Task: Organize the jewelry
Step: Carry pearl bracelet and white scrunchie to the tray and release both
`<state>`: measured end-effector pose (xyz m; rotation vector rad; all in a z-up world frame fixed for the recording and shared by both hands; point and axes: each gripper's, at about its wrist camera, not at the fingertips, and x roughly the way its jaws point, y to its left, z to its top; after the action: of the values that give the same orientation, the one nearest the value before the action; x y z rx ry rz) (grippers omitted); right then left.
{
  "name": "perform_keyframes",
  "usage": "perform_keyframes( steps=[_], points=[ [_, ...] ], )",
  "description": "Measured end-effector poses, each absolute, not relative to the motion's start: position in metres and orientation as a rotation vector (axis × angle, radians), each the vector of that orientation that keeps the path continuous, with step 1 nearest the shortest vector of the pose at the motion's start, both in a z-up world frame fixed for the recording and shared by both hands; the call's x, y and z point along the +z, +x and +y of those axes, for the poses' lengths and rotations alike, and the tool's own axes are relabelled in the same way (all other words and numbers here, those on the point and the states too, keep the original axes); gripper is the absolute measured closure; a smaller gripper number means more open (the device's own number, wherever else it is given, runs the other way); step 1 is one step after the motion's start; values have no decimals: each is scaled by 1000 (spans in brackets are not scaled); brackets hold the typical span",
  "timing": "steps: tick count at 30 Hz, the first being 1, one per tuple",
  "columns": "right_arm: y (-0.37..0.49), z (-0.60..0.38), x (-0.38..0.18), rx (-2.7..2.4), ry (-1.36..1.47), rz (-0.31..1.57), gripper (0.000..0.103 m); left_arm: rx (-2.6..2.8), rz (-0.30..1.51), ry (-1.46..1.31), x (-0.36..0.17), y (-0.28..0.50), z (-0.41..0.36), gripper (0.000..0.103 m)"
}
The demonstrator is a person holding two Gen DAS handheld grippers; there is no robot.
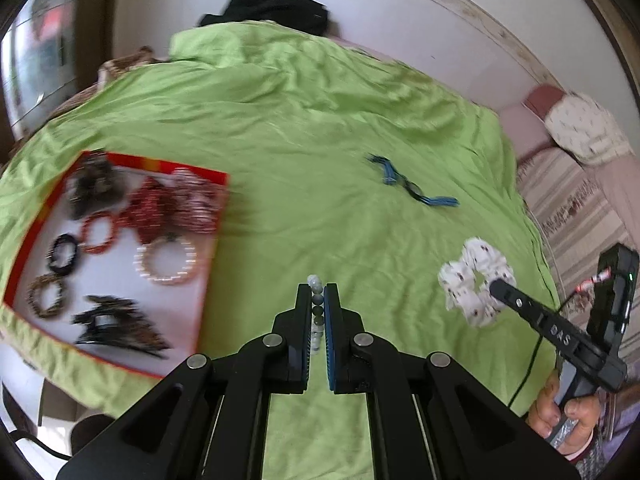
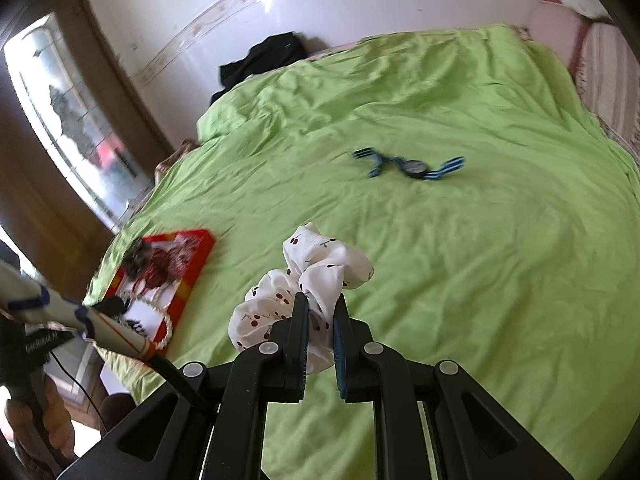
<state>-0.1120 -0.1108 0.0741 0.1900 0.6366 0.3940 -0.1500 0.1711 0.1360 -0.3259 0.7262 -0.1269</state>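
left wrist: bead bracelet (image 1: 316, 312) pinched inside left claw (image 1: 318, 292)

- Daylight floods in from the window (image 2: 76, 128), which glares white in the right wrist view.
- The green bedspread (image 1: 304, 128) is bright, with soft shadows in its folds.
- The red tray (image 1: 120, 256) smears with motion blur.
- Fisheye bends straight lines; corners go black.
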Motion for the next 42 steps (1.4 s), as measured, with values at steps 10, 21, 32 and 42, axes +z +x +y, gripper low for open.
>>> perform_keyframes(
  steps=[10, 21, 32, 42],
  points=[
    [-117, -24, 76, 501, 75, 689, 91, -14, 703, -410, 131, -151, 274, 97],
    [-109, 106, 75, 659, -78, 740, 91, 56, 814, -536, 75, -116, 368, 97],
    [-79, 224, 58, 728, -194, 784, 91, 99, 852, -588, 42, -119, 414, 97],
    [-47, 266, 19, 678, -240, 868, 89, 140, 768, -541, 65, -158, 413, 97]
  ],
)
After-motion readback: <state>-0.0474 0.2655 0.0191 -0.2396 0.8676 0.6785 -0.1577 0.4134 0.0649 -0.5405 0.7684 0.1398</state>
